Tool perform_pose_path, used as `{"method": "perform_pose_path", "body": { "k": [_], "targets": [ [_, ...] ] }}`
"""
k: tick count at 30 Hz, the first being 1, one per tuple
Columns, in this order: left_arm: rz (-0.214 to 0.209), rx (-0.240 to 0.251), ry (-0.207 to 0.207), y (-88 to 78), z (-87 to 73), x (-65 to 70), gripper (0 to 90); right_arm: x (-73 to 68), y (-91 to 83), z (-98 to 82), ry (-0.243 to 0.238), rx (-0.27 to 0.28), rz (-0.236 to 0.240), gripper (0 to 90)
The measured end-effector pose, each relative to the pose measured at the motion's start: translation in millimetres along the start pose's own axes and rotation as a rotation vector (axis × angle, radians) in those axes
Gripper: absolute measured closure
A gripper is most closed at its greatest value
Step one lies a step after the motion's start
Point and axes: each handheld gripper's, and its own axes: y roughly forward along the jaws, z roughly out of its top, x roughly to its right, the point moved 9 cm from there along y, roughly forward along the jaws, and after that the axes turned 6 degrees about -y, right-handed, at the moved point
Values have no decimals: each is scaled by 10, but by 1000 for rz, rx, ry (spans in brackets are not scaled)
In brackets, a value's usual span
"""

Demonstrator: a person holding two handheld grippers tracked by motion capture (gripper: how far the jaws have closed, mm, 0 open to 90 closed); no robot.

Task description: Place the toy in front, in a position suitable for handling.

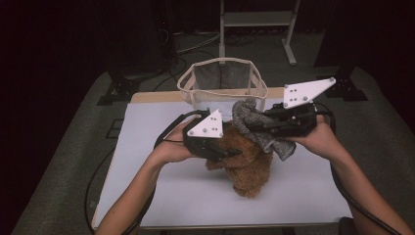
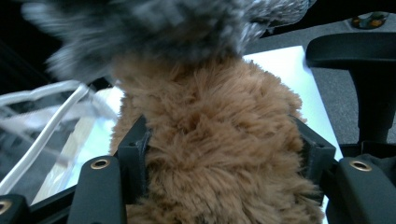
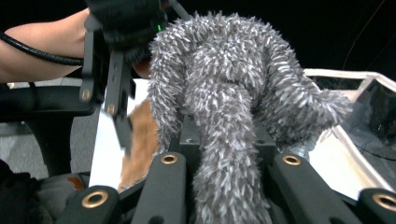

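Right now both grippers are up over the middle of the white table (image 1: pixel 303 196), each with fuzzy cloth in it. The left gripper (image 1: pixel 230 152) has a brown plush (image 1: pixel 247 166) between its jaws; in the left gripper view the brown pile (image 2: pixel 210 154) bulges out past both black pads, which sit against its sides at a middling width. The lower end of the plush rests on the table, while the upper end is lifted at the jaws. The right gripper (image 1: pixel 252 128) is clamped narrow on a grey cloth (image 1: pixel 244 115); in the right gripper view the shaggy grey strand (image 3: pixel 224 140) runs straight down between the jaws and loops up above them. The grey cloth hangs clear of the table, draped against the top of the plush, with one corner trailing beside the person's right hand (image 1: pixel 318 139). Just behind both, at the table's far edge, stands a cream basket (image 1: pixel 188 90) with mesh walls.
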Motion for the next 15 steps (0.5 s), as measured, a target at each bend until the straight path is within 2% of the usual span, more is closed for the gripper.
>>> {"method": "perform_pose_path", "body": {
  "k": [3, 5, 8, 10, 12, 15],
  "targets": [
    [-12, -8, 7, 63, 47, 27, 348, -7, 14, -3, -8, -44, 7, 730],
    [-21, -17, 5, 109, 55, 53, 315, -6, -2, -127, 19, -88, 26, 733],
    [-21, -29, 5, 151, 61, 52, 243, -10, -21, -306, 18, -150, 24, 742],
    [-14, -28, 4, 145, 58, 38, 208, -12, -21, -378, 29, -161, 20, 743],
    [-11, -20, -19, 134, 48, 21, 192, -10, -18, -392, 35, -161, 21, 742],
    [-21, -22, -28, 125, 12, 24, 221, -6, 11, -392, 29, -169, 23, 742]
  ]
}}
